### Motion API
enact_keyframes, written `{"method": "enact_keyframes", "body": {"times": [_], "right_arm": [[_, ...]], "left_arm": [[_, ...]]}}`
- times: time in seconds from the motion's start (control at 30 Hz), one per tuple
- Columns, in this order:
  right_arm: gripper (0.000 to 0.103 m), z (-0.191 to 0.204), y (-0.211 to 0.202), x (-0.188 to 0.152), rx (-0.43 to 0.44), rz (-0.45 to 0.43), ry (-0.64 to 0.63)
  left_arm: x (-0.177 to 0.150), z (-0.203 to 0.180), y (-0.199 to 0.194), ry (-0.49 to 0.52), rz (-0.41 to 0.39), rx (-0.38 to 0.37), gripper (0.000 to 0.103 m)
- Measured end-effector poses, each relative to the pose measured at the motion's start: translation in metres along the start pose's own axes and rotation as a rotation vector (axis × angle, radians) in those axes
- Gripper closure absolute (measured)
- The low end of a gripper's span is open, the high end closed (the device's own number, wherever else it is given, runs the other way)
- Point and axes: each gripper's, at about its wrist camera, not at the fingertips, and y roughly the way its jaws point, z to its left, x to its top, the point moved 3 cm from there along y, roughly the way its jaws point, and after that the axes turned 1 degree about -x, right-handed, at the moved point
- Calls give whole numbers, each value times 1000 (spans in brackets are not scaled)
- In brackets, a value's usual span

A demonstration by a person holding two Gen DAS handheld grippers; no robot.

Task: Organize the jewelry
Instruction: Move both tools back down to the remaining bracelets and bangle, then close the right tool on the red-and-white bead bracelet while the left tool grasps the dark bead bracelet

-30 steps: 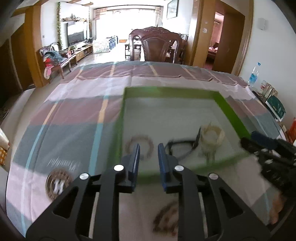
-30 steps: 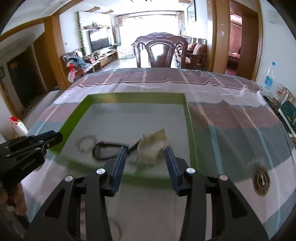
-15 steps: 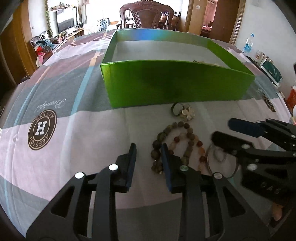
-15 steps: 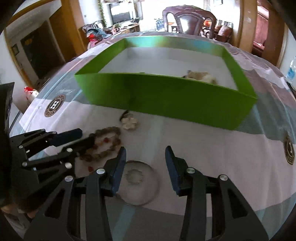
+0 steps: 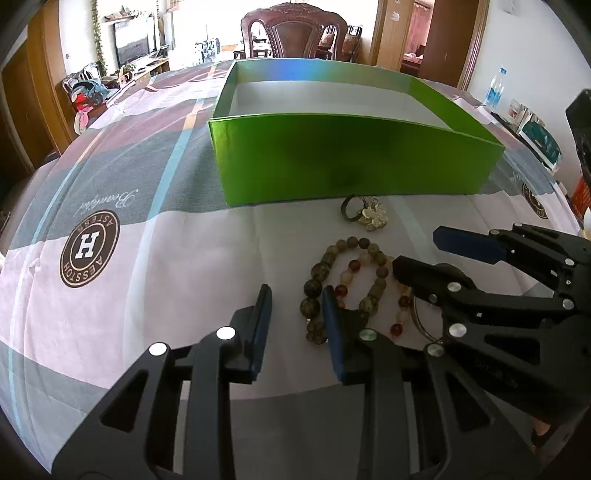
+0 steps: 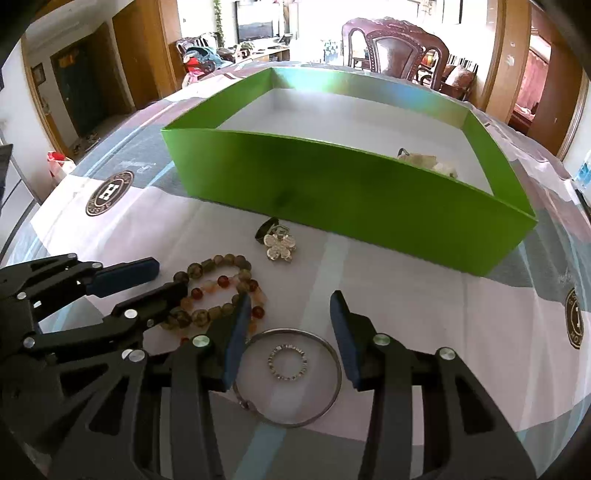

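Observation:
A green box (image 5: 351, 162) stands on the tablecloth; it also shows in the right wrist view (image 6: 332, 184), with pale jewelry (image 6: 428, 162) inside. In front lie beaded bracelets (image 5: 347, 284) (image 6: 218, 288), a flower pendant with a dark ring (image 5: 369, 216) (image 6: 279, 243), a silver bangle (image 6: 291, 376) and a small sparkly ring (image 6: 287, 362) inside it. My left gripper (image 5: 297, 310) is open, empty, low beside the beads. My right gripper (image 6: 290, 317) is open, empty, over the bangle. Each gripper shows in the other's view, the right (image 5: 432, 254) and the left (image 6: 162, 277).
The table is covered by a striped cloth with round logos (image 5: 89, 249) (image 6: 109, 192). A wooden chair (image 5: 291, 35) stands behind the table. A water bottle (image 5: 494, 88) and books (image 5: 535, 136) sit at the right edge.
Both grippers have come down from over the box to the jewelry in front of it. They stay open and empty.

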Motion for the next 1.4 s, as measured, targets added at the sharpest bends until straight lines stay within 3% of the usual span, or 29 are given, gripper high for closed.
{"method": "enact_keyframes", "body": {"times": [0.17, 0.37, 0.7, 0.97, 1.17, 1.4], "right_arm": [[59, 1, 2, -4, 46, 19, -12], [58, 1, 5, -5, -7, 22, -28], [57, -64, -4, -16, -116, 34, 131], [52, -98, -25, -47, -175, 31, 203], [52, -95, -41, -68, -179, 48, 184], [52, -93, -44, -63, -235, 15, 187]], "left_arm": [[-1, 5, -2, -34, 2, -14, 73], [-2, 5, -2, -22, 2, -11, 72], [-3, 4, -3, -17, -1, -13, 69], [-7, 0, -5, -1, -3, 5, 66], [-9, -1, -8, -17, -6, 15, 66], [-11, -5, -12, -41, -17, 22, 66]]}}
